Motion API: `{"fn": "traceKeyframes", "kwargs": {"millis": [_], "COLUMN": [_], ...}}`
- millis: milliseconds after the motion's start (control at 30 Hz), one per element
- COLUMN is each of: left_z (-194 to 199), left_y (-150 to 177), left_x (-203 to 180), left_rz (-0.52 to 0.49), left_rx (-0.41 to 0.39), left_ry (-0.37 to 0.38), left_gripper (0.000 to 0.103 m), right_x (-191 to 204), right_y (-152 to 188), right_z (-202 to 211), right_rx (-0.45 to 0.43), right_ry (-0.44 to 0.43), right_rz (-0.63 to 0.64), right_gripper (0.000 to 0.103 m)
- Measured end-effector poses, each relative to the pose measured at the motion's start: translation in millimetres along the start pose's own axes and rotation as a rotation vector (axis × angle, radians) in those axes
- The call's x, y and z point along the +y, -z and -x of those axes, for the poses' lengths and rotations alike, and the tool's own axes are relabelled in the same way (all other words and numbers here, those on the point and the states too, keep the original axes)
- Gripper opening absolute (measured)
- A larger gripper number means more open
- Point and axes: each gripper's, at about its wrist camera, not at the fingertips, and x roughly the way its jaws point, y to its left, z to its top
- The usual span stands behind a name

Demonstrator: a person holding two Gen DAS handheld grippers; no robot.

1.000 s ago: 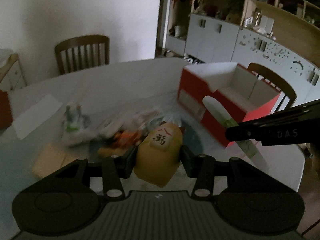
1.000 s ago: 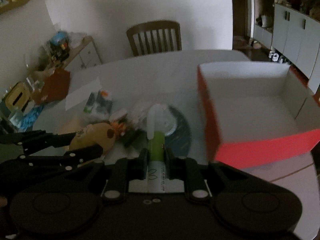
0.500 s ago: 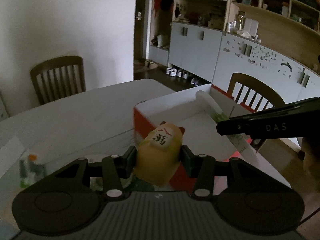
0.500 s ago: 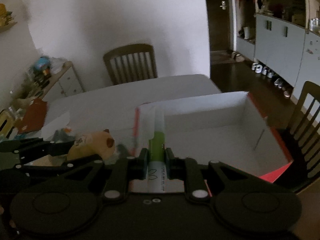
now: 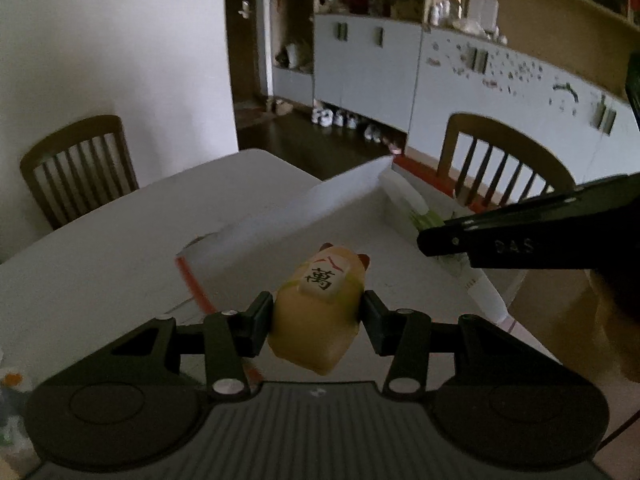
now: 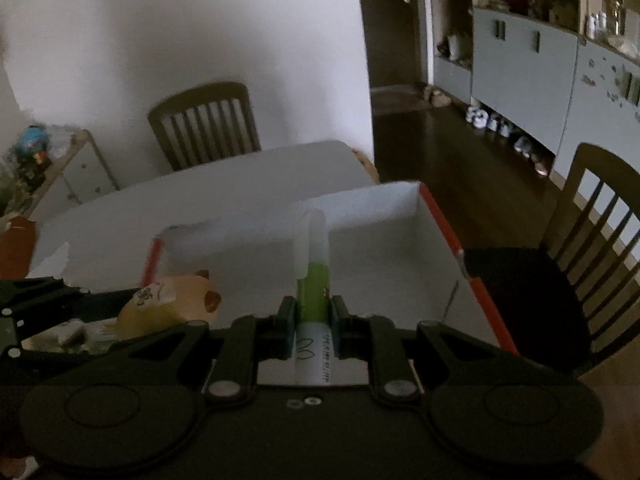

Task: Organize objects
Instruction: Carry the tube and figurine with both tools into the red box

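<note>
I see the red box point(image 6: 448, 236), white inside, bare where visible. My left gripper point(image 5: 316, 316) clamps the cat figurine point(image 5: 320, 312); my right gripper point(image 6: 313, 328) clamps the green tube point(image 6: 312, 276), pointing 12 o'clock over the box.

Cat figurine point(image 5: 318, 312): yellow-tan, white tile with black character, reddish ears. Tube point(image 6: 312, 276): green band, translucent white cap, white base with black print. Box point(image 6: 444, 232) beneath both: red outside, white inside.

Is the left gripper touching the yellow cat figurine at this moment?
Touching. The left wrist view shows the left gripper with both finger pads pressed against the sides of the yellow cat figurine, holding it over the red box.
</note>
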Motion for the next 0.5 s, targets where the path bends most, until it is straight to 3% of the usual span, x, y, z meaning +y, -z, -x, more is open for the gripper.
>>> {"fn": "traceKeyframes", "kwargs": {"millis": [167,500], "left_z": [-35,-96], "left_y": [-4,-7], "left_x": [-8,-9], "left_rz": [-0.021,0.027], "left_rx": [0.083,0.260], "left_ry": [0.001,0.040], "left_gripper": [0.047,0.047], "right_x": [-18,-26], "right_y": [4,21], "right_z": [-31,-72], "right_rx": [0.061,0.188], "right_ry": [0.042,0.025], "right_rz": [-0.009,0.017], "right_gripper": [0.017,0.017]}}
